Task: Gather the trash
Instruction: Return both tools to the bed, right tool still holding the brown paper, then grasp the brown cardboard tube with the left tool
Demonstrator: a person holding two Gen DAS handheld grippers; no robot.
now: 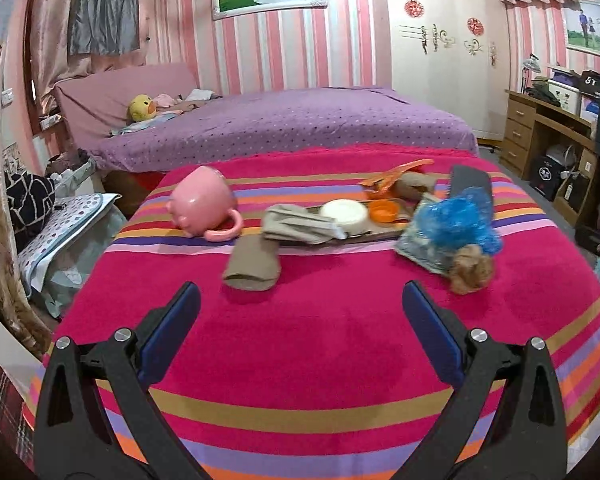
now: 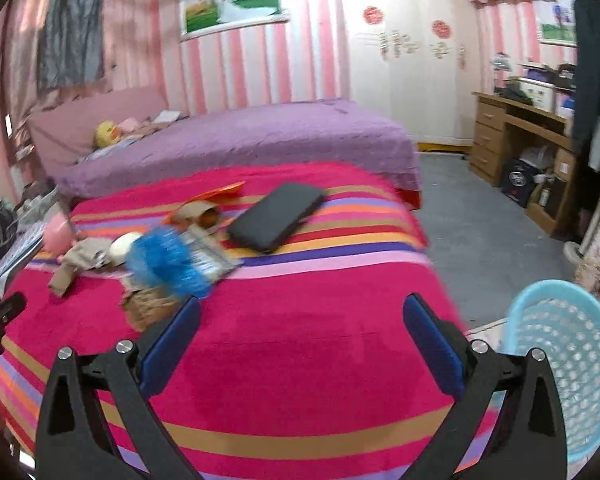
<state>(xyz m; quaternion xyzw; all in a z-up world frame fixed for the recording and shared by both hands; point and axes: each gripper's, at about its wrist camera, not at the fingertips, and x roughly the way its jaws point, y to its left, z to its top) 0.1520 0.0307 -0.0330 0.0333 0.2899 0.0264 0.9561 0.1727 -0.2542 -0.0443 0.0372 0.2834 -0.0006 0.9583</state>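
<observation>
Trash lies on a striped red cloth [image 1: 320,340]: a brown paper wad [image 1: 252,264], a crumpled blue plastic bag [image 1: 456,220] on a foil wrapper [image 1: 416,248], a brown crumpled ball [image 1: 472,268], a grey crumpled wrapper [image 1: 300,224]. My left gripper [image 1: 300,308] is open and empty, just short of the paper wad. My right gripper [image 2: 300,316] is open and empty; the blue bag [image 2: 168,260] and a brown wad [image 2: 148,308] sit by its left finger. A light blue mesh basket [image 2: 568,364] stands at the right.
A pink cup [image 1: 204,204] lies tipped at the left. A tray [image 1: 376,234] holds a white lid [image 1: 344,212] and an orange cap [image 1: 384,212]. An orange clip [image 1: 396,176] and a black case [image 2: 276,216] lie behind. A purple bed [image 1: 284,124] and a wooden desk [image 1: 540,132] stand beyond.
</observation>
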